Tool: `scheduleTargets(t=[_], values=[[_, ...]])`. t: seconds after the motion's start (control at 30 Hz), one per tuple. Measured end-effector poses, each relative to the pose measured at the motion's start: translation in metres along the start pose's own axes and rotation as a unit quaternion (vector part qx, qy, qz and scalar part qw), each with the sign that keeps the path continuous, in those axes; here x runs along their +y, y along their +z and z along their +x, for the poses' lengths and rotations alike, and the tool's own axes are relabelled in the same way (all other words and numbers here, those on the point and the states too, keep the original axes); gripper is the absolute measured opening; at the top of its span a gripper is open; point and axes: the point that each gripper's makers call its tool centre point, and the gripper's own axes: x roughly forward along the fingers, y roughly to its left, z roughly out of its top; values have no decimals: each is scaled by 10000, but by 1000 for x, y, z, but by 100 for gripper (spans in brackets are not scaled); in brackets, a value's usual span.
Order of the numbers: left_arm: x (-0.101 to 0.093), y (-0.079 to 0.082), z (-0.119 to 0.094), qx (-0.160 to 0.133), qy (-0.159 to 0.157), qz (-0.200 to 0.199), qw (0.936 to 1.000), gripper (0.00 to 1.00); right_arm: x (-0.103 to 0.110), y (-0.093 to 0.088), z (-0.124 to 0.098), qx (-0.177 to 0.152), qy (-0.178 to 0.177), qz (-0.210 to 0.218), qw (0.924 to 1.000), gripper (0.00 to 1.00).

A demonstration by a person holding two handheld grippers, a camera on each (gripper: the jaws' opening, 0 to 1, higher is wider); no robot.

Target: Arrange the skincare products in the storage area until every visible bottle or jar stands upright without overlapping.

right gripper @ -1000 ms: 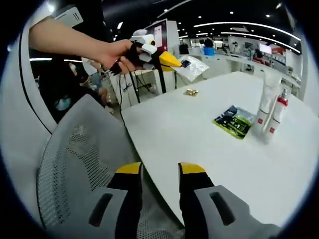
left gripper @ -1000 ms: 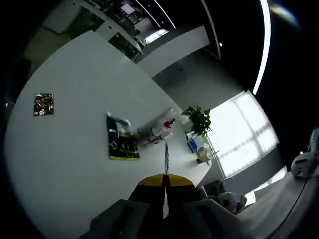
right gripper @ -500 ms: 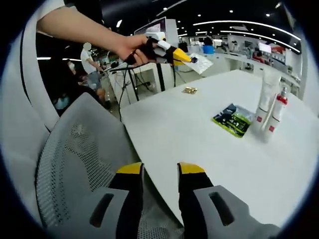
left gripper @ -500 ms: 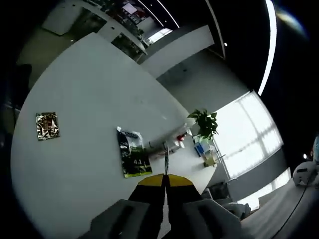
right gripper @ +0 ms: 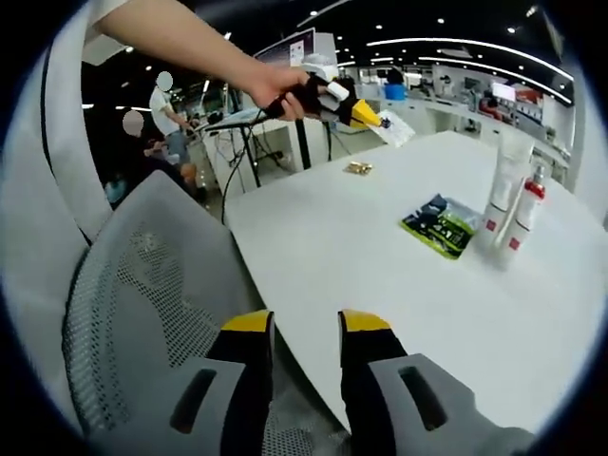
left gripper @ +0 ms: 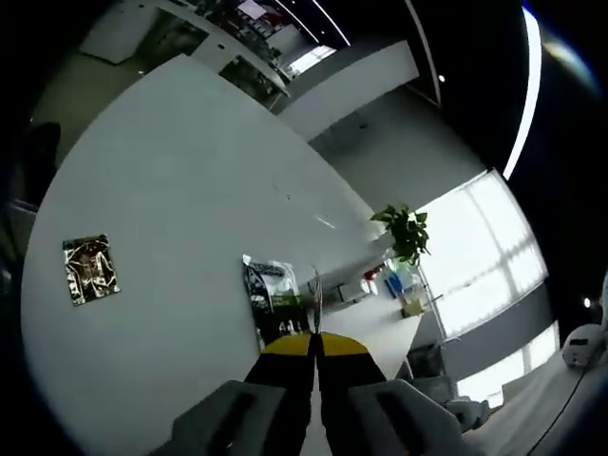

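Your white table (right gripper: pixel 380 275) carried everything that mattered, and beside it stood a grey mesh chair (right gripper: pixel 142 313), which lay just under your right tool (right gripper: pixel 294 328). That tool hung off the near edge of the table with its yellow-tipped jaws spread and nothing between them, well apart from the products. Your left tool (right gripper: pixel 366 114) was raised above the far side of the table, its jaws pressed together on a thin clear sachet (right gripper: pixel 394 128); in the left gripper view the same tool (left gripper: pixel 315 344) showed the sachet (left gripper: pixel 316 299) edge-on, rising from between the tips. The things to arrange sat toward the right of the table: a tall white tube (right gripper: pixel 503 195) and a red-capped pump bottle (right gripper: pixel 525 217) stood upright just beside each other, near a green and black packet (right gripper: pixel 439 228) lying flat. A small gold packet (right gripper: pixel 358 168) lay well apart, toward the far edge. To do this step well, I judged you should have brought the sachet down near the tube and bottle but clear of the flat packet, so that nothing overlapped, and lowered it slowly, since so thin a piece looked likely to flop over. Your free right tool could have steadied it before the left let go.
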Motion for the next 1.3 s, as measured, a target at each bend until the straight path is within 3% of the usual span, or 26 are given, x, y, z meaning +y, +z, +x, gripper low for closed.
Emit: scheduleTargets(t=[0.4,0.53,1.03,1.3], values=[[32,8,36,156,261,-190,9994,0,-3,-5,1,116,-46,67,9999,24],[45,12,46,242,439,-281,9984,0,-3,-1,-1,29,-123,-222,9997,19],[84,14,71,502,816,-470,9943,1,-7,-11,2,270,-160,-139,9994,21],[91,16,80,552,854,-582,9931,1,-8,-14,2,327,-174,-107,9993,21]])
